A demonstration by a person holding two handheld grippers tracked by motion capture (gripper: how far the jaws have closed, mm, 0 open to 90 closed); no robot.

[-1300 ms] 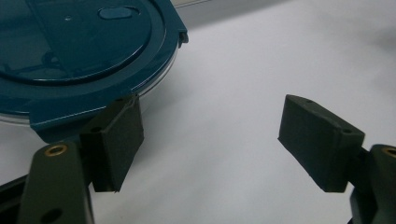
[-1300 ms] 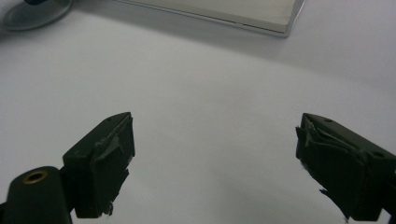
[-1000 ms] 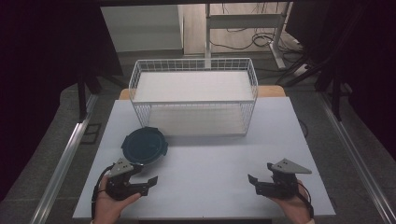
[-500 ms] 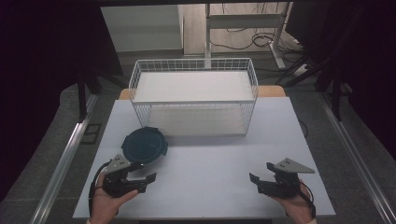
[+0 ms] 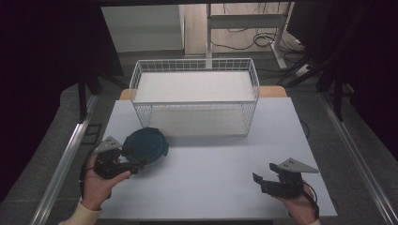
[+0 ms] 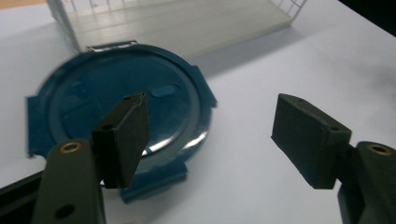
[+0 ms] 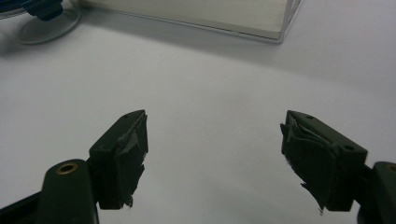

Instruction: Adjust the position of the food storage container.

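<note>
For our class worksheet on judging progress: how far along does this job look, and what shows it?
Barely begun. Done: nothing visibly; the white wire basket holds no items. In hand: the open left tool is at the round dark-teal plastic lid, one jaw over it, not gripping. Left: the grasp and any move; the open right tool waits over bare white table.

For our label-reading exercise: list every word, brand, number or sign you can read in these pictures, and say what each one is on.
None can be read.
Blue lid: a small raised oval mark near its middle, too blurred to read.
Wire basket, white table, left gripper and right gripper: no text visible.
</note>
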